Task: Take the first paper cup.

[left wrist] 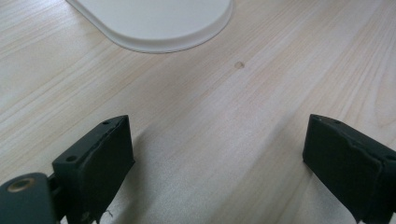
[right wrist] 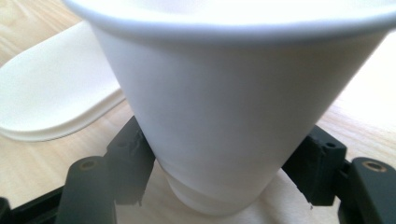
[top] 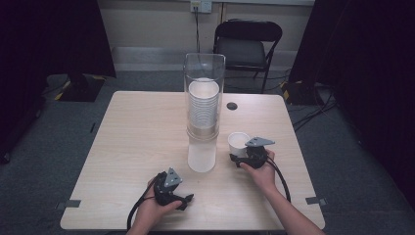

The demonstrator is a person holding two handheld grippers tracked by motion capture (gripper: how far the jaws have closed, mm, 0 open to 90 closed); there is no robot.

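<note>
Standing just right of the clear dispenser tube [top: 204, 98], the white paper cup [top: 238, 143] sits on the counter [top: 137, 147] between the right gripper's [top: 243, 155] fingers [right wrist: 128, 161], seemingly just released. Light and crushable, it wants a gentle low sidewall hold. Left gripper [top: 185, 199] rests open, empty.

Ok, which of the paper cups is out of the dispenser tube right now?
The single white cup standing on the table between the right gripper's fingers, right of the tube. The other cups sit stacked inside the clear dispenser tube.
</note>
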